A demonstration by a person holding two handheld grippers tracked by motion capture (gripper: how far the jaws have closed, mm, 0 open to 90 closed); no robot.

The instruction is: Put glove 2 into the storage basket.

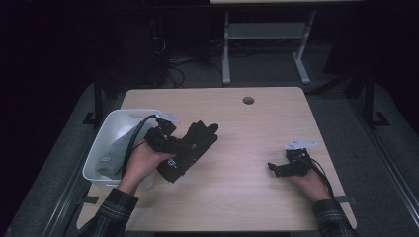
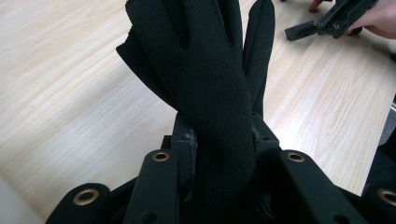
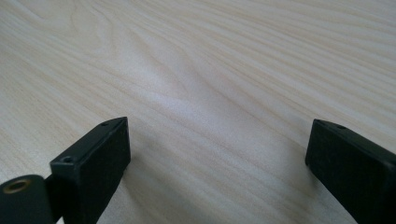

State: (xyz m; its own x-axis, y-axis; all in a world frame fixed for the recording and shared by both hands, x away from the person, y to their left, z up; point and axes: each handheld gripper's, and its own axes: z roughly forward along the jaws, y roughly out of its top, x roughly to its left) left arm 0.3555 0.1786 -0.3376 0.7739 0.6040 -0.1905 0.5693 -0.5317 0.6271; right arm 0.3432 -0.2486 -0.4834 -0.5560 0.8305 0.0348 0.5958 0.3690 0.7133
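L gripper (image 1: 174, 143) clamps black glove (image 1: 190, 148) over table (image 1: 257, 123), beside white bin (image 1: 106, 131). L gripper view: glove (image 2: 210, 93) pinched at cuff. R gripper view: R gripper (image 3: 217, 163) wide, empty; prob. mid-carry, next needs a set-down spot.

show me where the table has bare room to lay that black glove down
Bare wood runs between the black glove and the right gripper, and across the far half around the round hole. The left edge is crowded: the white bin with grey cloth, and the left gripper.
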